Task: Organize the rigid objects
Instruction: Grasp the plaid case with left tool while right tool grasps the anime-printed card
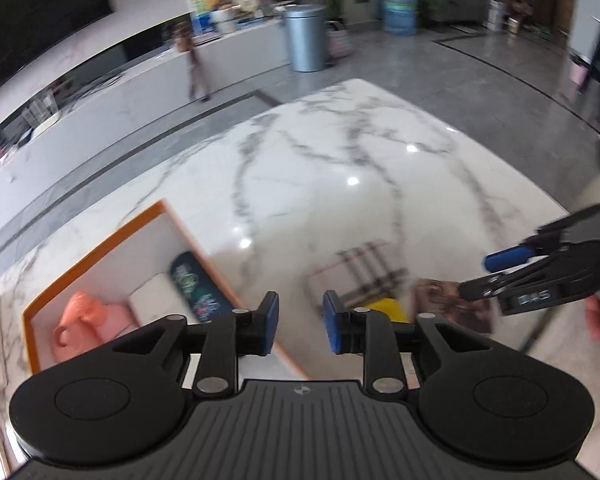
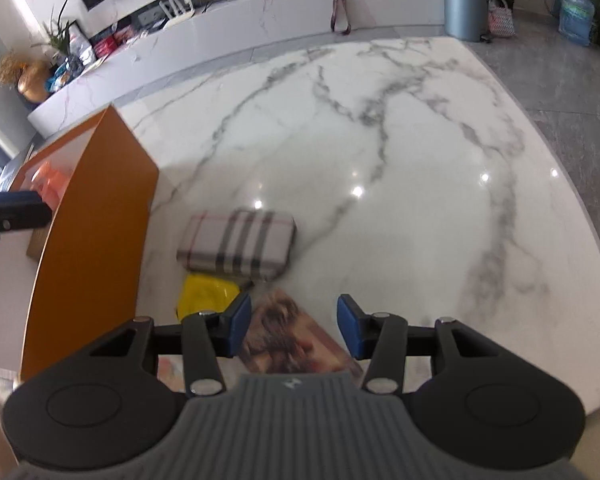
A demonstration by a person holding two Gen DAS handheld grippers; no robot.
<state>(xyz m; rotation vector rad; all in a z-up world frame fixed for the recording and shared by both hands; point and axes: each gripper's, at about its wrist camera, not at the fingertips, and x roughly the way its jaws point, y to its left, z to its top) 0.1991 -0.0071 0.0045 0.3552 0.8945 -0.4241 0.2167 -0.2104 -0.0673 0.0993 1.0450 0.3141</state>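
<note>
Lying below the released right tongs (image 2: 293, 326), brown picture card (image 2: 296, 340), left tongs (image 1: 300, 322) released

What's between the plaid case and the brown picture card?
The yellow item sits partly in that gap, toward the orange box; the rest is bare marble between plaid case and card. Right wrist view.

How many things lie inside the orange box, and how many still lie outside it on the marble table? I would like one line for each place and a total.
Inside the orange box: 3 (pink mug, white block, dark printed item)
On the marble table: 3 (plaid case, yellow item, brown picture card)
Total: 6
</note>
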